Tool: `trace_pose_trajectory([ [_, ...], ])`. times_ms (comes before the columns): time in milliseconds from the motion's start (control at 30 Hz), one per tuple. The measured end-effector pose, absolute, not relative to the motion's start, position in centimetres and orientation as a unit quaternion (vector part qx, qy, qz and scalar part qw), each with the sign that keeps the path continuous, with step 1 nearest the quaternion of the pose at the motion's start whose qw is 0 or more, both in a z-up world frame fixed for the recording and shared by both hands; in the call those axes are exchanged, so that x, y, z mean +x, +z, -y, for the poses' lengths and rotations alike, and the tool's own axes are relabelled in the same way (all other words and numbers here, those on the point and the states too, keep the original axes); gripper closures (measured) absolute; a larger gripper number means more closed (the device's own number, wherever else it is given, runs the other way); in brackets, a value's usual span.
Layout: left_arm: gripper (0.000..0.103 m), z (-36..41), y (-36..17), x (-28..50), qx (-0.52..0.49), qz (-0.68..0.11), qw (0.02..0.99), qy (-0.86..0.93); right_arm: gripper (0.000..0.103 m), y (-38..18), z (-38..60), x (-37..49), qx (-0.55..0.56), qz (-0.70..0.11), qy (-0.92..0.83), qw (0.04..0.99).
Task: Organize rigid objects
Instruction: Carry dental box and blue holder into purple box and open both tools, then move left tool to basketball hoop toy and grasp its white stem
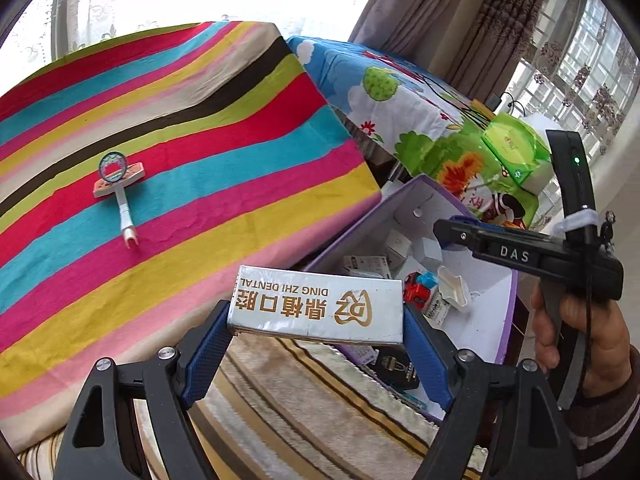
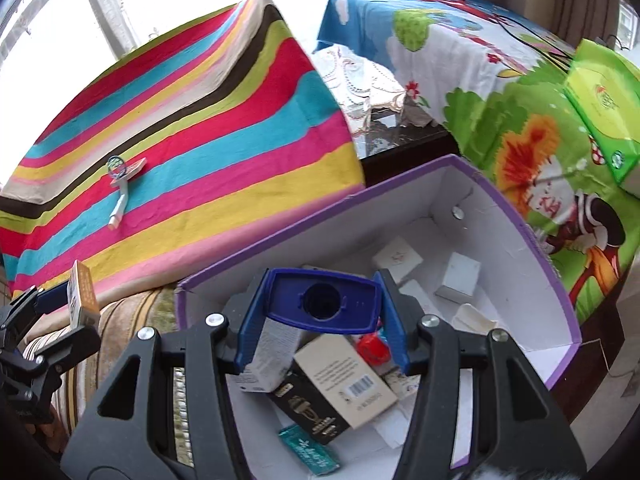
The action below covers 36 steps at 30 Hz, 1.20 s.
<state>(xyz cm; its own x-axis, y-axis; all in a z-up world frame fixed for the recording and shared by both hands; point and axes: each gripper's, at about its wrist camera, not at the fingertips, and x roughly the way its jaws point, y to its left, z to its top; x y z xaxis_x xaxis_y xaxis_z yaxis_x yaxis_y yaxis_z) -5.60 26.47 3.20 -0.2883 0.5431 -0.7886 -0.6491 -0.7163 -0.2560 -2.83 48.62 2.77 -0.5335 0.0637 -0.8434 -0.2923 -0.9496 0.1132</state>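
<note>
My left gripper [image 1: 316, 312] is shut on a silver dental box [image 1: 316, 306] with gold print, held in the air beside the purple storage box [image 1: 506, 320]. It also shows at the left of the right wrist view [image 2: 82, 296]. My right gripper [image 2: 320, 312] is shut on a blue plastic piece [image 2: 322, 298] with a round hole, held above the purple box [image 2: 560, 304]. The box holds several small cartons and a red toy [image 2: 374, 350]. A small toy [image 1: 118, 178] with a round disc and white handle lies on the striped cloth [image 1: 168, 160].
A table with a cartoon-print cloth [image 2: 500, 120] stands behind the purple box, with a green tissue pack [image 2: 604, 96] on it. A striped beige rug [image 1: 304, 400] lies below. Curtains and windows are at the back.
</note>
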Motion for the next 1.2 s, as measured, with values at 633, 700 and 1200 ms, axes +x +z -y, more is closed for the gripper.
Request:
trace_pose_trajectory([
  [633, 0.018, -31.9, 2.3, -0.4, -0.501, -0.084, 0.494, 0.706, 0.031, 2.0, -57.1, 1.4, -0.475, -0.171, 0.84, 0.202],
  [700, 0.018, -31.4, 2.2, -1.1, -0.508, -0.067, 0.488, 0.706, 0.03, 2.0, -56.8, 1.3, -0.476, -0.167, 0.84, 0.198],
  [1200, 0.019, -21.8, 1.9, -10.0, -0.504, 0.072, 0.303, 0.806, 0.029, 1.3, -54.0, -0.1, -0.483, -0.162, 0.847, 0.153],
])
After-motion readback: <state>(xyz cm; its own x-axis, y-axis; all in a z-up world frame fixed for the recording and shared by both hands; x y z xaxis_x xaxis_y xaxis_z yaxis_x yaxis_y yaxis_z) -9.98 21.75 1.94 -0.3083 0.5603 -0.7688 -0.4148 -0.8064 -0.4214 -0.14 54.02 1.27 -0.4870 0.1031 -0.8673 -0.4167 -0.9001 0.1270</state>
